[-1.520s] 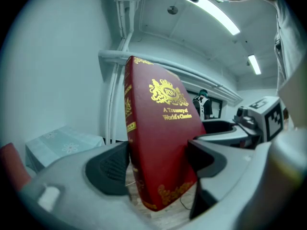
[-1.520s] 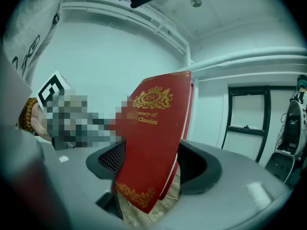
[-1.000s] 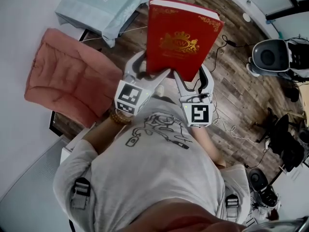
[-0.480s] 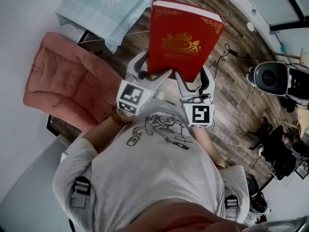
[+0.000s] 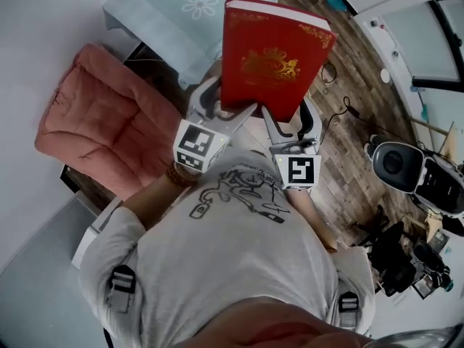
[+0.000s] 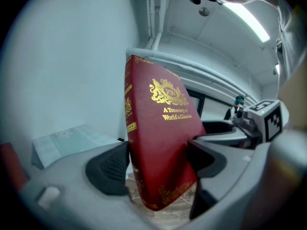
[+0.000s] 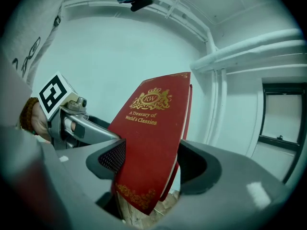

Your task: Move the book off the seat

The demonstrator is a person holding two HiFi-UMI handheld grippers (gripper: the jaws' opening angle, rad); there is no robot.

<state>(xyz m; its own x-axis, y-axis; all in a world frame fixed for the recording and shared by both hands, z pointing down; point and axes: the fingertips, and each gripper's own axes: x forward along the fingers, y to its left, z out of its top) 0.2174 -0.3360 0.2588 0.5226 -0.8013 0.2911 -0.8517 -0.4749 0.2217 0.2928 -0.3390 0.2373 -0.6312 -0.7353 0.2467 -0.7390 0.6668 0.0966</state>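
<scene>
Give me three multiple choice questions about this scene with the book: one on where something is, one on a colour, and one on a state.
1. Where is the book relative to the pink cushion?
A. Lying on it
B. Tucked under it
C. Held up clear of it, to its right in the head view

2. What colour is the book's cover?
A. Red with gold print
B. Blue
C. Plain white

3. How do the jaws of the right gripper stand?
A. Wide open and empty
B. Closed on the book's lower end
C. Closed on a cup

Answers:
1 C: the left gripper and the right gripper hold it up over the wood floor.
2 A: every view shows a red cover with a gold crest.
3 B: the right gripper view shows a pad against each side of the book.
</scene>
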